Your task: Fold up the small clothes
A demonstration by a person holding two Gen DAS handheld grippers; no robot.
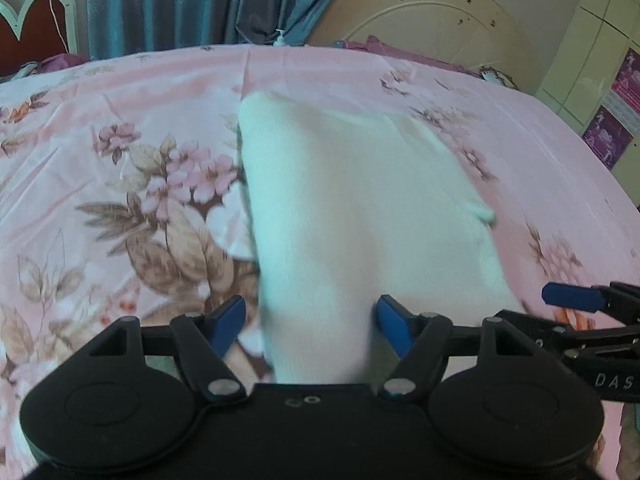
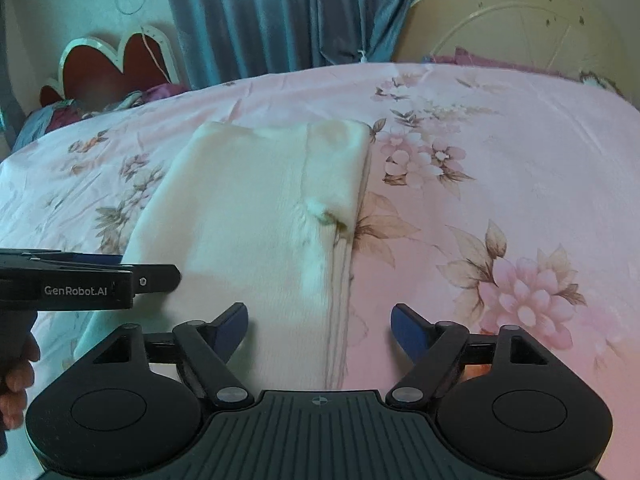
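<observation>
The bed [image 2: 520,152] is spread with a pink sheet [image 1: 120,92] printed with pale blossoms and brown leaves, lightly creased. A folded white garment [image 2: 248,216] lies flat on it, near the middle, running lengthwise away from the near edge; its right side shows stacked layered edges, and a small tuft sticks up partway along. At the far left corner a heap of purple and blue fabric [image 2: 60,114] rests on the bed, and more purple cloth [image 2: 480,58] lies along the far edge by the cream headboard [image 2: 520,20].
</observation>
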